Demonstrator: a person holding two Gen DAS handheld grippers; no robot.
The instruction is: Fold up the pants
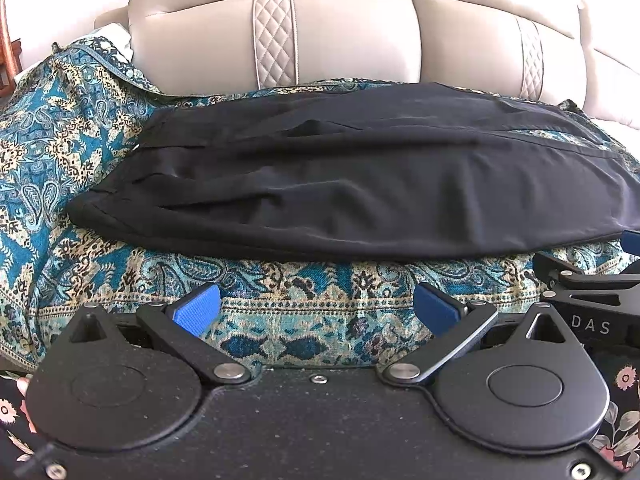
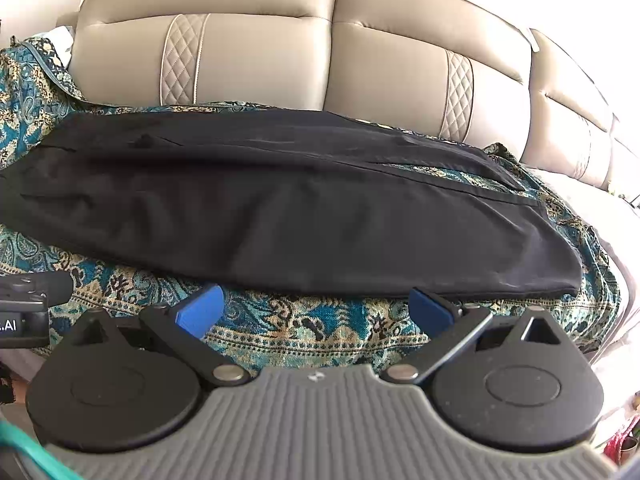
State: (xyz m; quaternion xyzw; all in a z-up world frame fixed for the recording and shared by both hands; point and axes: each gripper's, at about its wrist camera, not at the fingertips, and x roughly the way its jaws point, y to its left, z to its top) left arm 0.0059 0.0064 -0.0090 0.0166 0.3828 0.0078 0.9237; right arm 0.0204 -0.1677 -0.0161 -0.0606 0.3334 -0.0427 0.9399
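Black pants lie flat lengthwise across a sofa seat, one leg folded over the other, waist end at the left. In the right wrist view the same pants stretch from the left edge to the right, hem end at the right. My left gripper stands open just in front of the pants' near edge, its blue pads empty. My right gripper is also open and empty, its tips close to the near edge. The right gripper's body shows at the right of the left wrist view.
A teal paisley throw covers the seat under the pants. Beige leather sofa back cushions rise behind. Floral fabric shows at the lower corners of the left wrist view. The left gripper's body sits at the left of the right wrist view.
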